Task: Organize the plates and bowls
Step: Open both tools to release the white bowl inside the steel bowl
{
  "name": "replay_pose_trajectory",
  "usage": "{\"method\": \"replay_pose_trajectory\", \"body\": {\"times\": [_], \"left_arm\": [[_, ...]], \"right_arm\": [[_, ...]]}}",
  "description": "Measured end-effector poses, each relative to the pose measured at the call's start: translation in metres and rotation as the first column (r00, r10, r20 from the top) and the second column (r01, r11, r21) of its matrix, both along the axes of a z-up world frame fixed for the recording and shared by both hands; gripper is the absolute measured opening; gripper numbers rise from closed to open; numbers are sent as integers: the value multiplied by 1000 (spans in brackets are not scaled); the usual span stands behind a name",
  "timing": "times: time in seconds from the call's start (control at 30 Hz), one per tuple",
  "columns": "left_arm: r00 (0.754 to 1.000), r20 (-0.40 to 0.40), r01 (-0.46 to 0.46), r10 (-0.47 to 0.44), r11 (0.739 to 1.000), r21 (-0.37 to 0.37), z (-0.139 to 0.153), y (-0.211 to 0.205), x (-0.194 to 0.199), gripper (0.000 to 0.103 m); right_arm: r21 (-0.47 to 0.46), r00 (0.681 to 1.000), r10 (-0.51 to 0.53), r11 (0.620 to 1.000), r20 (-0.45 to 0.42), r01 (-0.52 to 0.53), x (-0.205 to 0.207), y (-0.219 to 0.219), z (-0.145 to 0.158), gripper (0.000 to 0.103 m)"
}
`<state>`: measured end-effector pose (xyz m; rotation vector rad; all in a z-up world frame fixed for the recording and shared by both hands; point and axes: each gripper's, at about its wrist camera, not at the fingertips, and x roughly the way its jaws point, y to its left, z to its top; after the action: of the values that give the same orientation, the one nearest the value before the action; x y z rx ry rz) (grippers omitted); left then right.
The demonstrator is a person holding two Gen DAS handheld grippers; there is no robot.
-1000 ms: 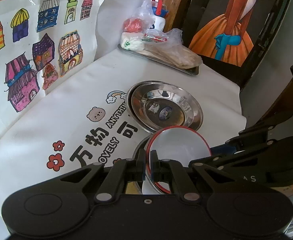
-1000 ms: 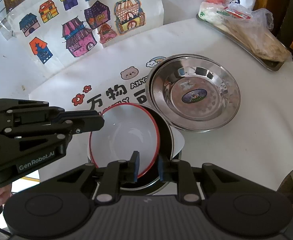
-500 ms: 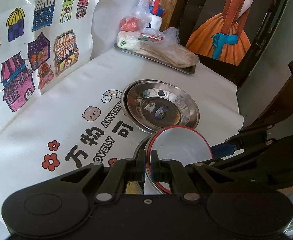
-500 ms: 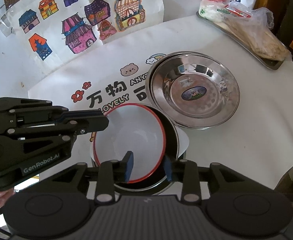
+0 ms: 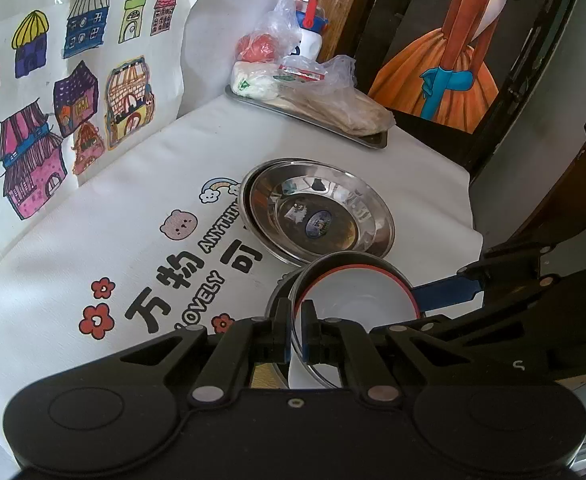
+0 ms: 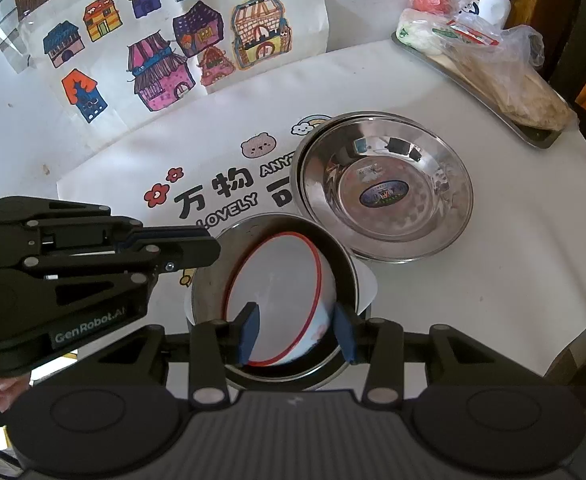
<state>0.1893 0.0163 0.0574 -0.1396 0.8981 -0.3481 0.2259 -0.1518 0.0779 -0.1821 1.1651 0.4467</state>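
Between my right gripper's opening pads, the bowl is sitting free; my left gripper is pinching its rim.

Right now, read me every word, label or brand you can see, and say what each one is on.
"GenRobot.AI": side of the left gripper, last letter partly cut.
"万物", "LOVELY", "ANYTHIN", "可": white tablecloth, partly covered by dishes.
Oval sticker in the steel plate: too small to read.
Packet labels on the tray: unreadable.
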Motion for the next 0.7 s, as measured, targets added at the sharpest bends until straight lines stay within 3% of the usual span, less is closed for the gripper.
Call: {"method": "replay_pose_trajectory", "body": {"times": [0.4, 0.7], "left_arm": [[1000, -2, -5, 5, 1000, -5, 0, 0, 0, 4], [1000, 8, 15, -14, 998, -65, 3, 1, -4, 8]], "right_arm": [[-2, 999, -20, 1000, 37, 20, -7, -17, 9, 45], [41, 993, -58, 998, 104, 54, -14, -37, 9, 44]]}}
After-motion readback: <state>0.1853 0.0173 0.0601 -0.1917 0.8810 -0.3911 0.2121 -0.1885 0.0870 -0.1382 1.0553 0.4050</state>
